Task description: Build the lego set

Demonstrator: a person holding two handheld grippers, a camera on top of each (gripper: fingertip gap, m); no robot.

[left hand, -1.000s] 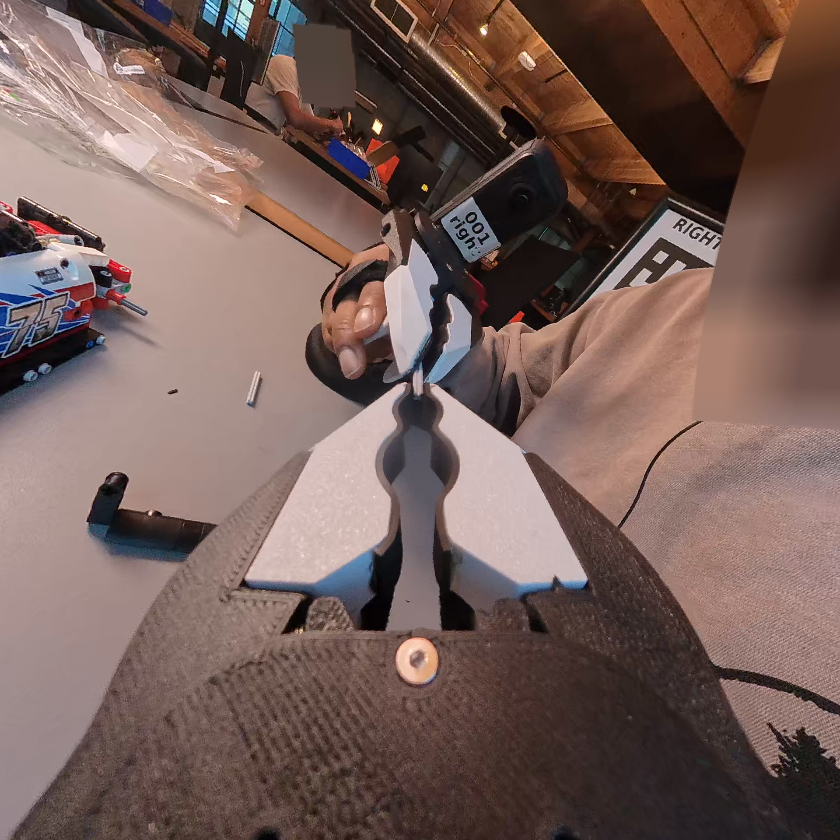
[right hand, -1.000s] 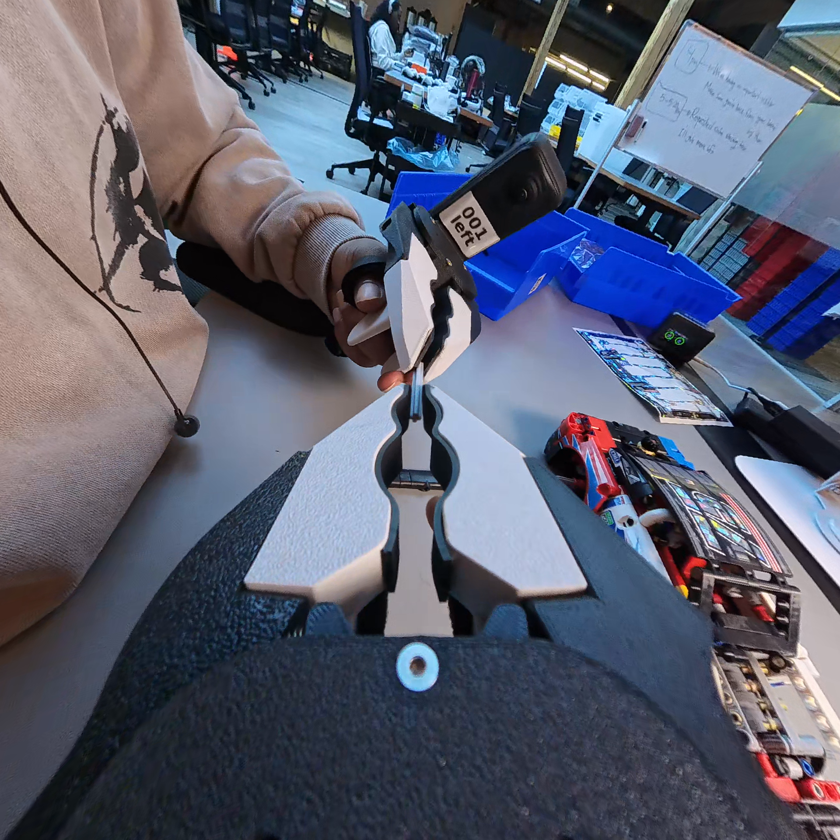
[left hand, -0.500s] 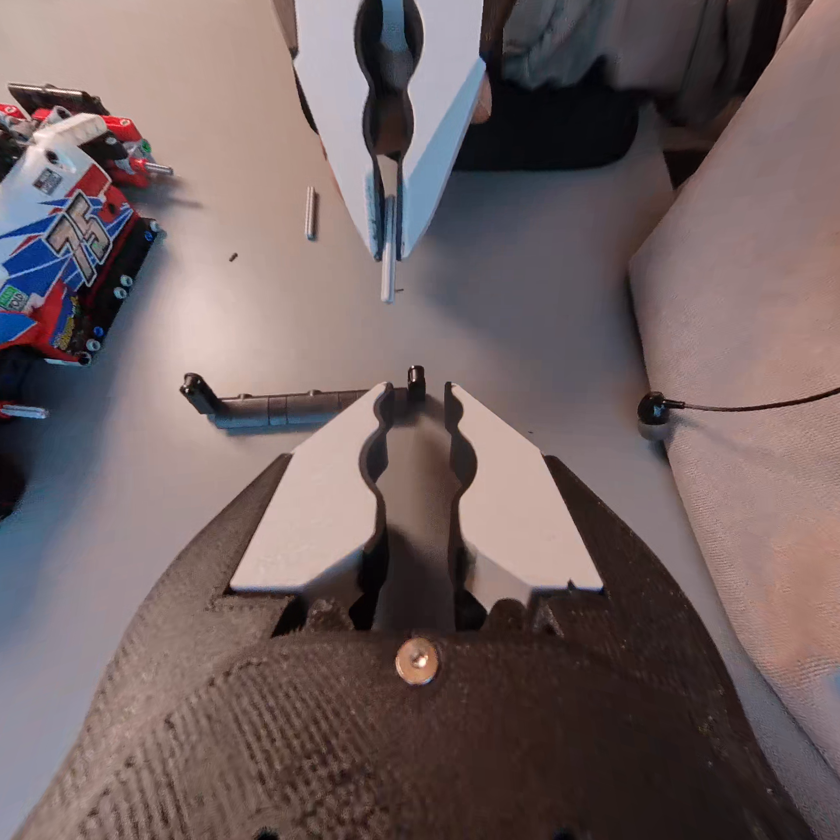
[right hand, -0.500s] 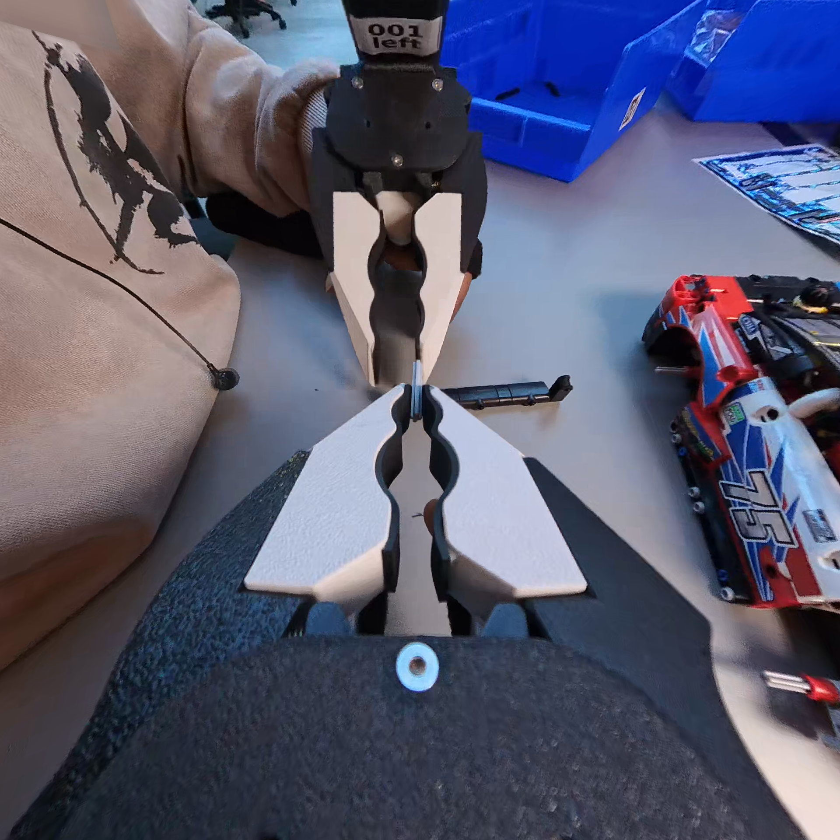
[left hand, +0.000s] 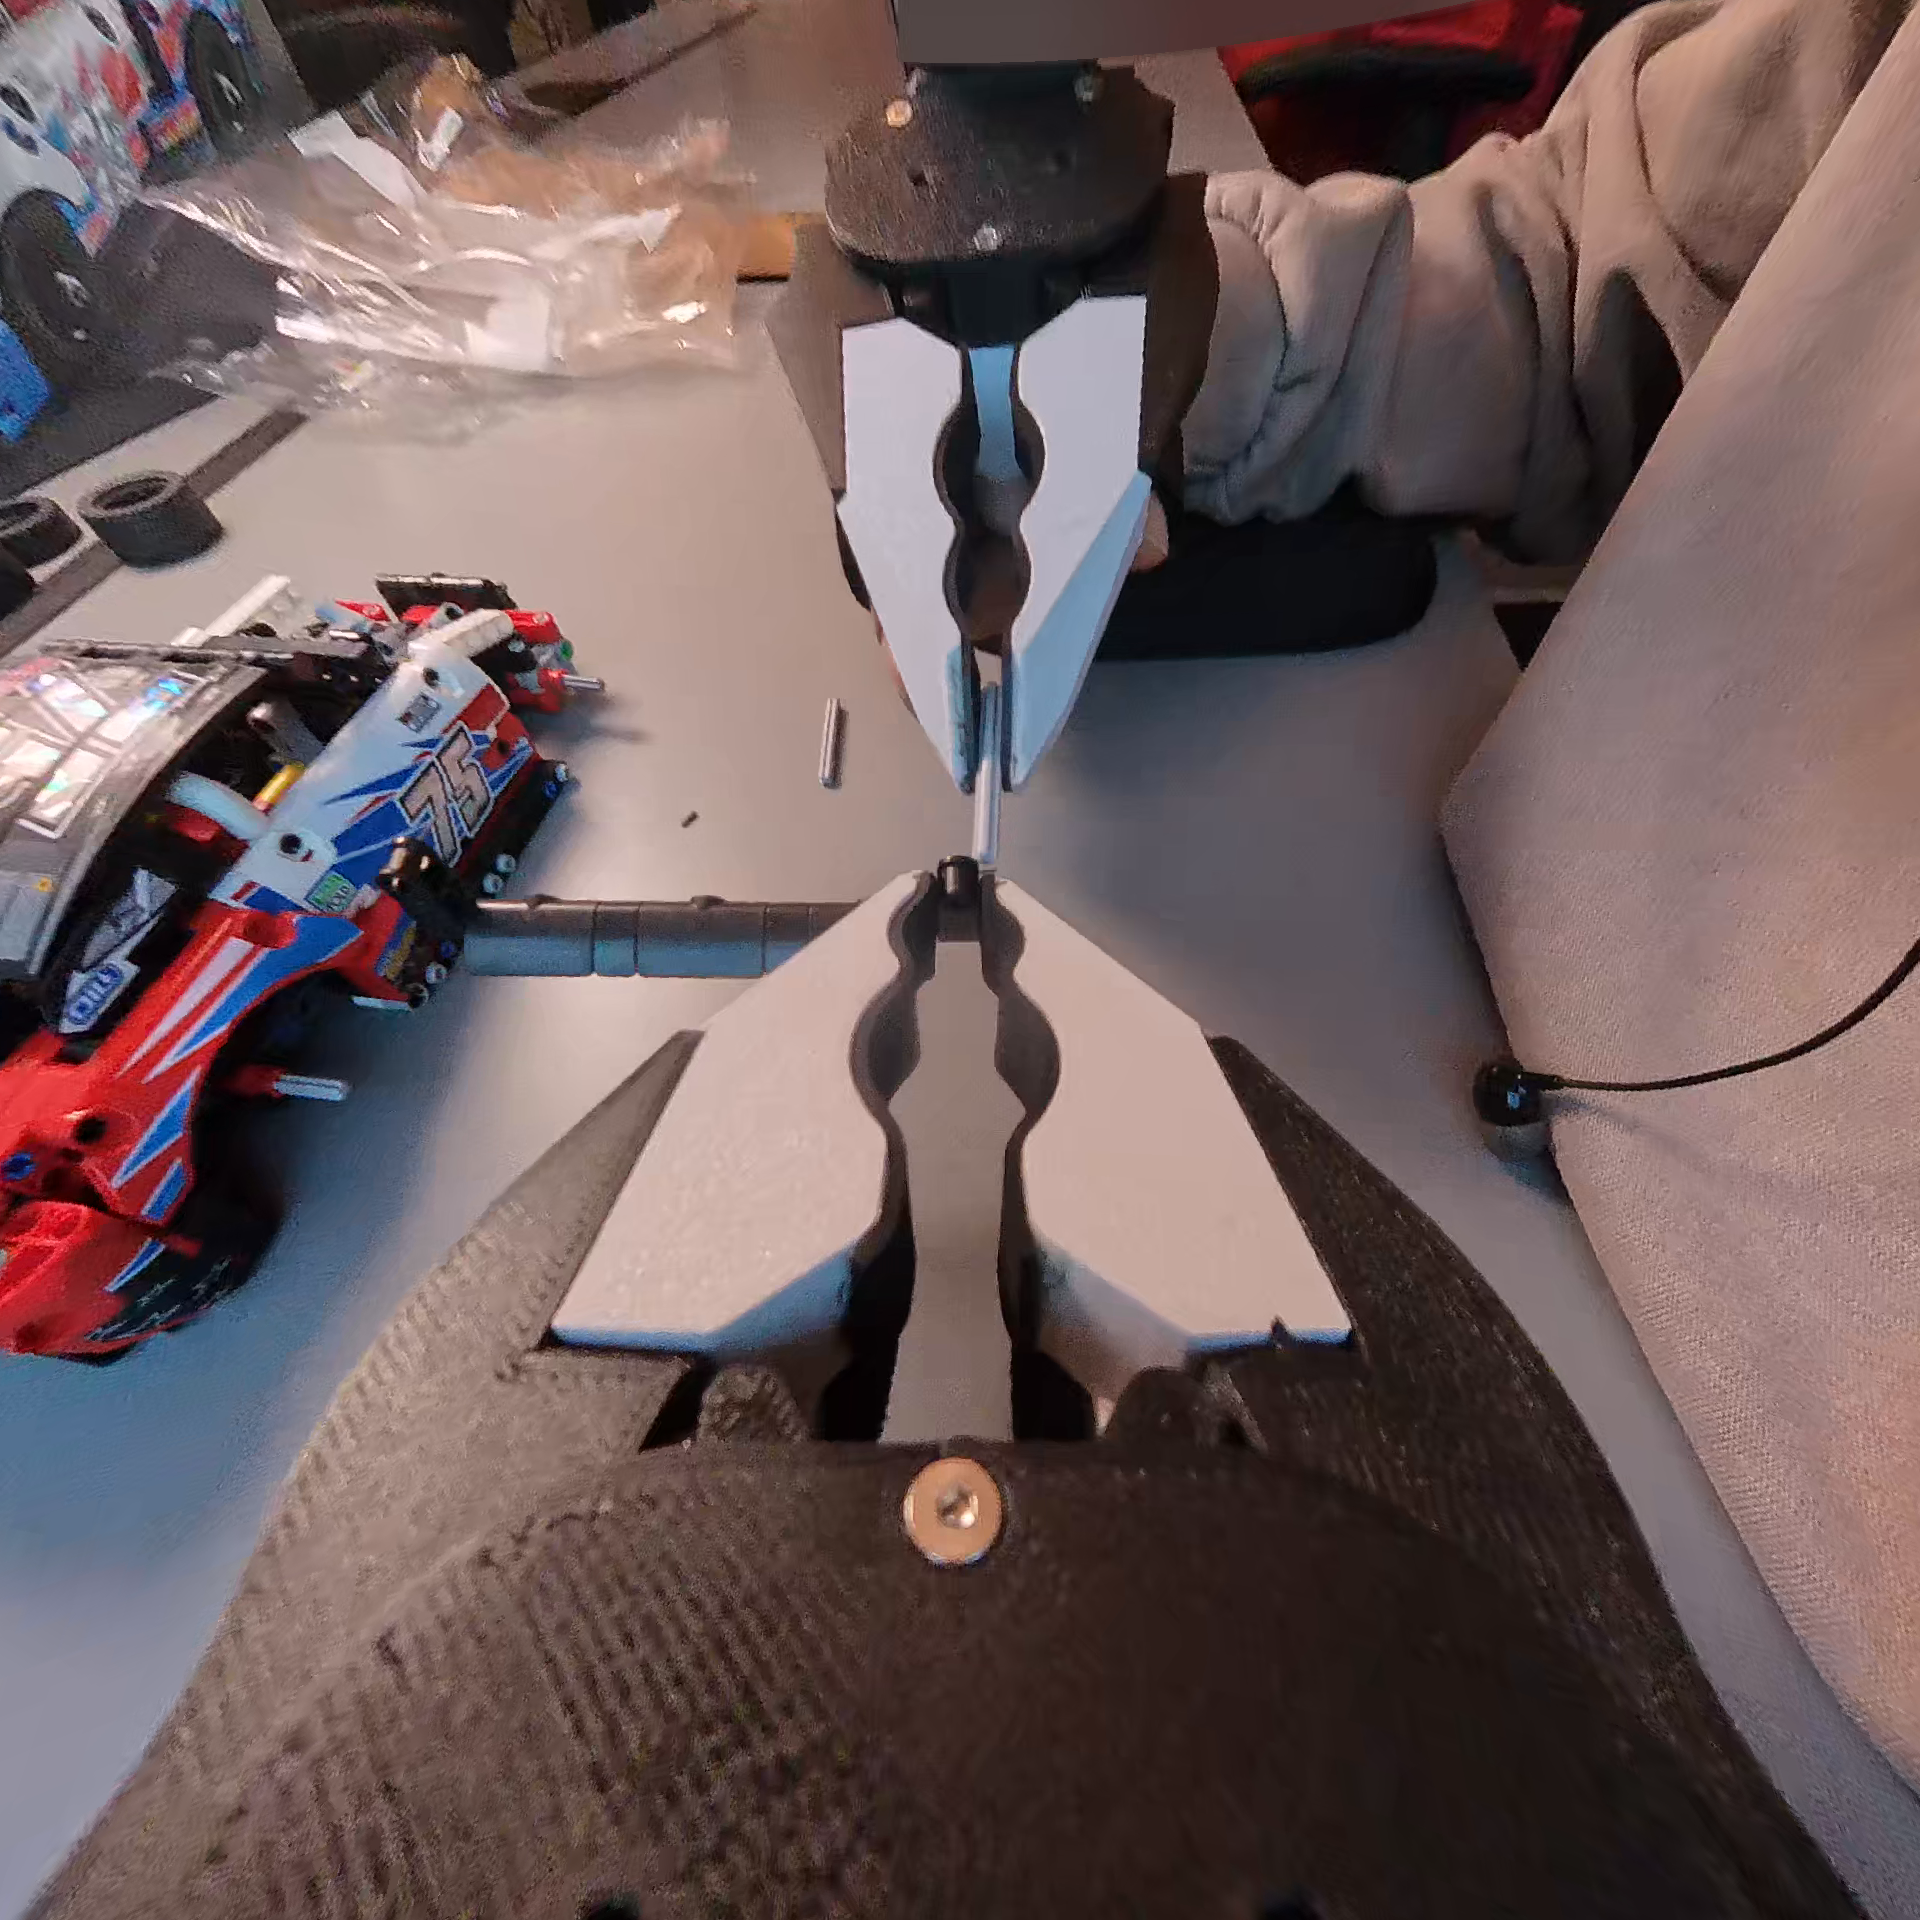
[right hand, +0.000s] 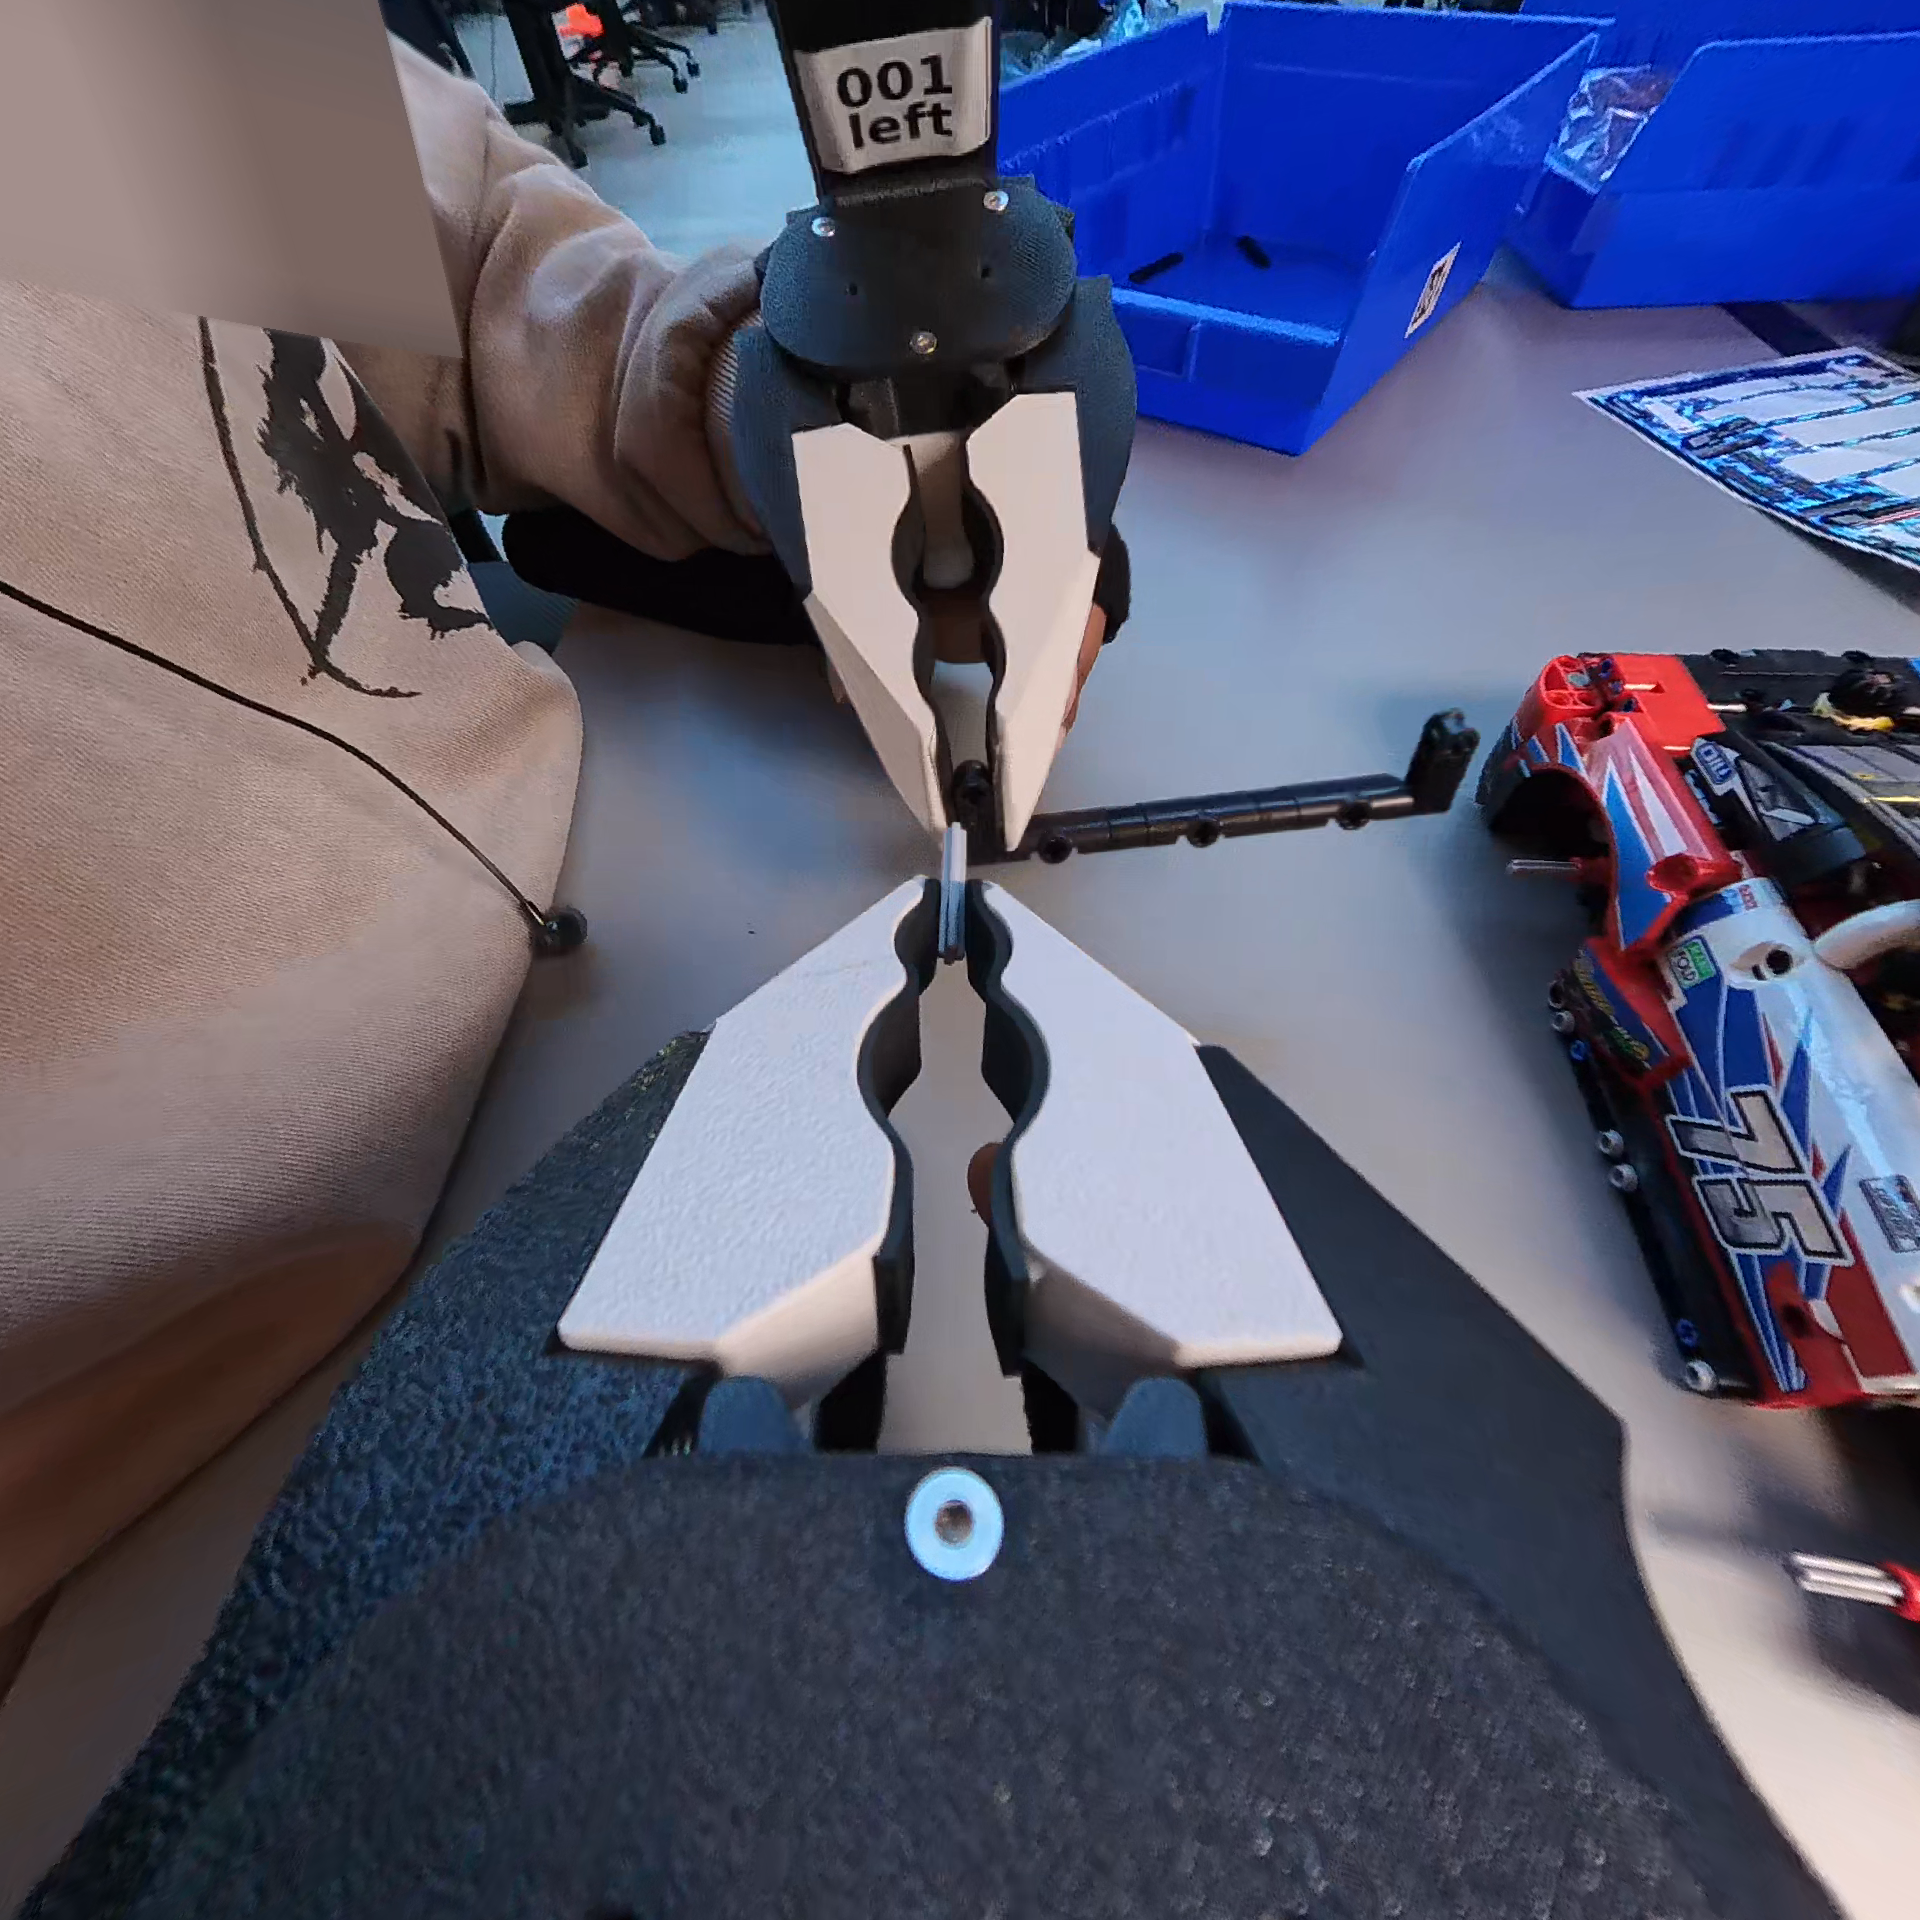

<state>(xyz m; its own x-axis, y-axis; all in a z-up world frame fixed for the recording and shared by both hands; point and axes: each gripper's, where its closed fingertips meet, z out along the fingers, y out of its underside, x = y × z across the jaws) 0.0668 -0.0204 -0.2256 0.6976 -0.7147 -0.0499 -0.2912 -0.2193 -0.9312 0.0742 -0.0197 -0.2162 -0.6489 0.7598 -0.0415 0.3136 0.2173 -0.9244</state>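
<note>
Left gripper (left hand: pixel 954 891) pinches the end of the black Technic beam (left hand: pixel 665 938) lying on the grey table (left hand: pixel 675 540); right gripper (right hand: pixel 953 902) clamps a grey axle (right hand: pixel 952 920), tip meeting the beam's end.

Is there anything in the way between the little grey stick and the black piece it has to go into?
Nothing visible. The right claw pinches the grey stick, whose tip sits right at the end of the black piece that the left claw grips. Whether it has gone in, I cannot tell.
</note>
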